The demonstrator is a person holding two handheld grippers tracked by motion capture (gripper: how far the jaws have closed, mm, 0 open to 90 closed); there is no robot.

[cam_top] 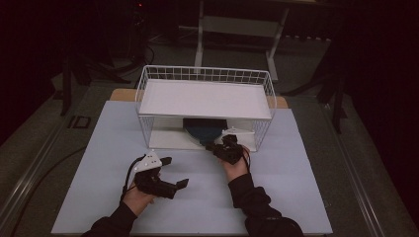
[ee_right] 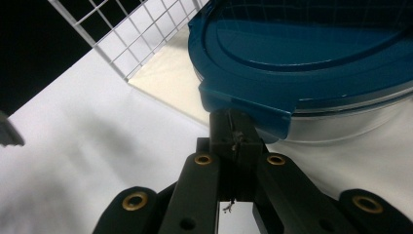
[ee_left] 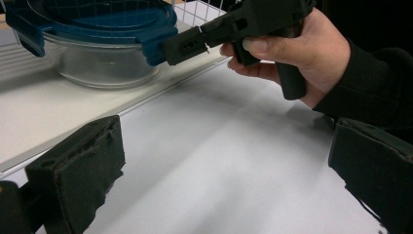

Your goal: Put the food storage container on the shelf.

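Glass container (ee_left: 104, 63) with blue snap lid (ee_right: 311, 53) sits on the lower shelf of the white wire rack (cam_top: 205, 74). Right gripper (ee_right: 237, 134), jaws pressed together, meets the lid's clip tab. Left gripper (ee_left: 214, 161) hovers over the table (cam_top: 99, 148), jaws wide apart, holding nothing. No legible writing.

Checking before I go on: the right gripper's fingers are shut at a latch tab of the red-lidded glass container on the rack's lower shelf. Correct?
Not quite: the lid is blue, not red, as the right gripper view shows. Otherwise yes: the right gripper is shut at a tab of the glass container on the lower shelf of the rack.
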